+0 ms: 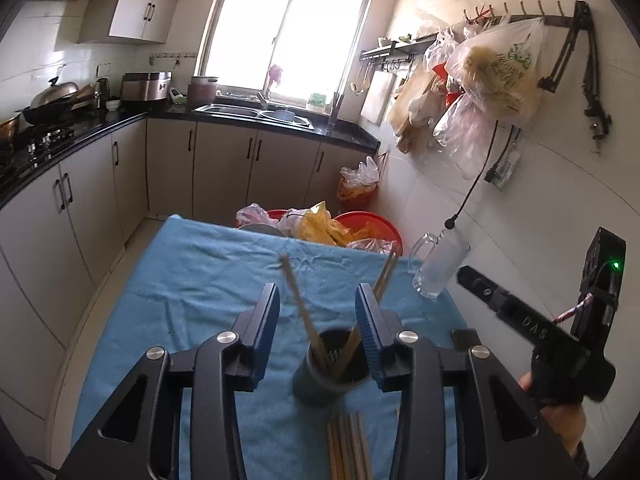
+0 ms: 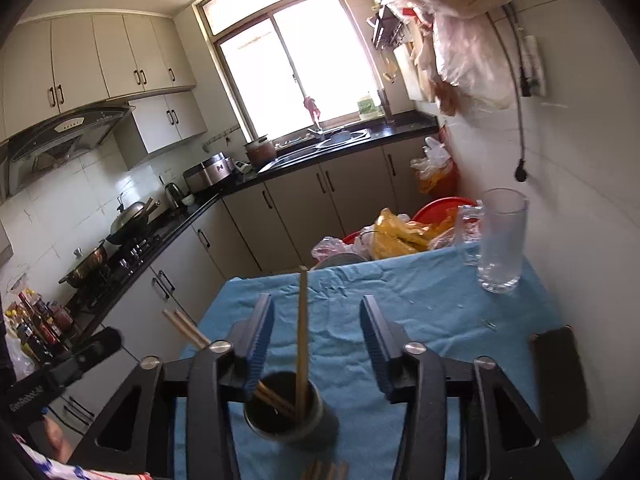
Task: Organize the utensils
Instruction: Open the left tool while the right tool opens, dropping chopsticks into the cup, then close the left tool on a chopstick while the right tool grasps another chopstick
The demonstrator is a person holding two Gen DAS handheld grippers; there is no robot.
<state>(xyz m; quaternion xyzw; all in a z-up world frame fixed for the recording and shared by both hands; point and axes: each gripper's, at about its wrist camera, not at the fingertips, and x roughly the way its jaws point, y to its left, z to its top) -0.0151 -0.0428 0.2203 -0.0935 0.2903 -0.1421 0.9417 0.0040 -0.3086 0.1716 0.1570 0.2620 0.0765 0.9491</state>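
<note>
Window [image 1: 288, 36] blown out; fisheye edges bent (cup [image 2: 285, 410] perhaps motion-blurred).

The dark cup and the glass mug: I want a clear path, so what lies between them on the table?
Only bare blue cloth separates the dark cup from the glass mug; the right wrist view shows it.
</note>
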